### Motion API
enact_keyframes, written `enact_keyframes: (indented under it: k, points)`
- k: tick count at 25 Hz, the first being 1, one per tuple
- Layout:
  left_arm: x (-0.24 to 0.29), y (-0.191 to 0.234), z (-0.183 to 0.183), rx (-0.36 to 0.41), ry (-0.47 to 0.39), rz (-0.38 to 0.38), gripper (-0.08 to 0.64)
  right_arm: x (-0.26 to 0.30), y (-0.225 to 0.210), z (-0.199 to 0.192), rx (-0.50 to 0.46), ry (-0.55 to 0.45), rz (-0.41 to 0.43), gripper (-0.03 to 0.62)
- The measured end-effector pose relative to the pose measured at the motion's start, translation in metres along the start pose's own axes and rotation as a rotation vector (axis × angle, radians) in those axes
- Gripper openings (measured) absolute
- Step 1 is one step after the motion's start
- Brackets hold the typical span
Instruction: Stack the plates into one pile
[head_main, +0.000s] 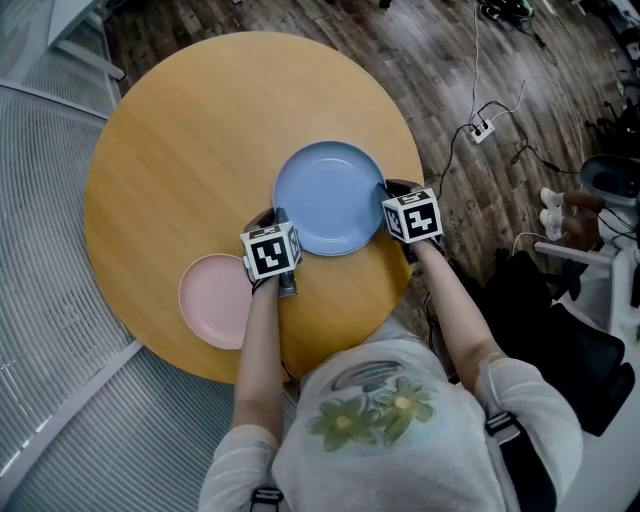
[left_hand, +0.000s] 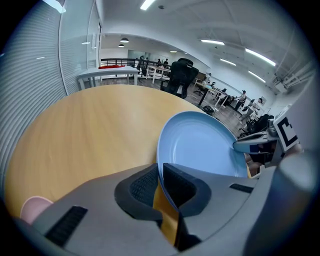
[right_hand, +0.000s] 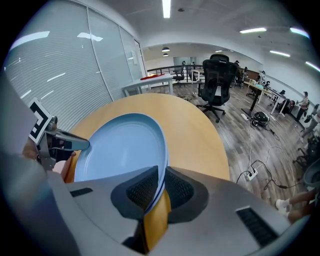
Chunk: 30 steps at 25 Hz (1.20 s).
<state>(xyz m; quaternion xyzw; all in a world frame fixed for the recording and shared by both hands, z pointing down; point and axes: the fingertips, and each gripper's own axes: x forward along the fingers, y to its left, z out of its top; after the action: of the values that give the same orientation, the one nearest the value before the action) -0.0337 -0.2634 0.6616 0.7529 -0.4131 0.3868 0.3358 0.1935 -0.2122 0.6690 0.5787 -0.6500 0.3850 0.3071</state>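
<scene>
Head view: the blue plate (head_main: 328, 197) is at the near side of the round desk (head_main: 180, 150), held at opposite rims by the left gripper (head_main: 279, 218) and the right gripper (head_main: 388, 192), with the pink plate (head_main: 213, 300) just beside the left one. Left gripper view: the jaws are pinched almost shut on the thin rim. Right gripper view: the jaws clamp the rim likewise, and uneven lifting could tilt the plate and pull the rim out of either hold.
</scene>
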Motion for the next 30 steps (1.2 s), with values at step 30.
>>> enact_keyframes:
  k: [30]
  points:
    - [-0.172,-0.018,-0.031,0.029,-0.352,0.049,0.032,-0.13,0.057,-0.016,-0.131,-0.268,0.095,0.064]
